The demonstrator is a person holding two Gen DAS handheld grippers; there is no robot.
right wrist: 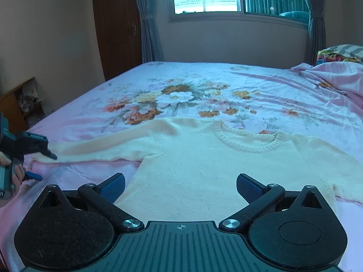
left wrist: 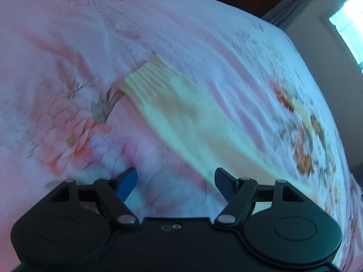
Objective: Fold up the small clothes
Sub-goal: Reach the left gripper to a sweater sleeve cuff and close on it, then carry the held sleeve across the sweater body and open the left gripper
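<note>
I see a cream sweater (right wrist: 204, 158) of soft, fuzzy matt knit, its sleeve cuff (left wrist: 147, 79) ribbed. The floral bedsheet (right wrist: 181, 86) is thin, smooth cloth, finely creased. My right gripper (right wrist: 180, 187) looks matt black plastic, with textured blue pads (right wrist: 113, 187) and shiny metal pivot screws (right wrist: 230, 223). At ten o'clock, the door (right wrist: 113, 22) is dark and probably wood.

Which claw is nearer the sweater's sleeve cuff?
Left. The left claw hangs open at the sleeve cuff end; the right claw is open over the sweater body's lower edge.
</note>
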